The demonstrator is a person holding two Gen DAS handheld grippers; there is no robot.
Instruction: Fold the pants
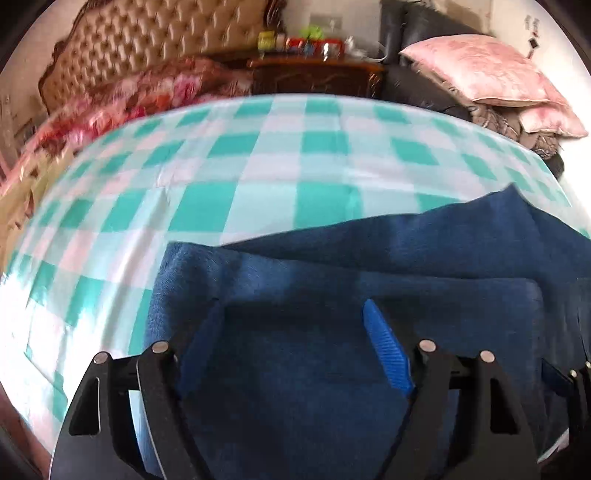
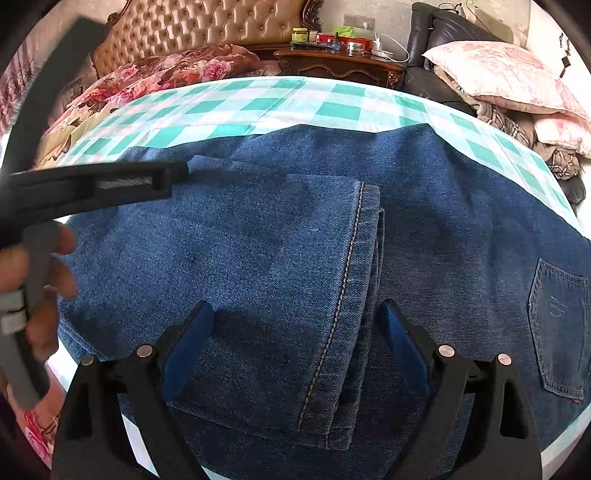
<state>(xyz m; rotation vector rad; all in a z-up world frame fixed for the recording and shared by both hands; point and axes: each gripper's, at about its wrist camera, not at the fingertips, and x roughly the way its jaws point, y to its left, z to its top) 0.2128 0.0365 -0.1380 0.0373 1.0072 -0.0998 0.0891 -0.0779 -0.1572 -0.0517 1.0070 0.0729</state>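
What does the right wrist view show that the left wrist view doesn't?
Right wrist only: the jeans' stitched hem, a back pocket, and a hand holding the left gripper.
Left wrist only: nothing distinct; the image is blurred.
Both: blue jeans on the checked sheet, the headboard, nightstand and pink pillow; each gripper's fingers stand apart.
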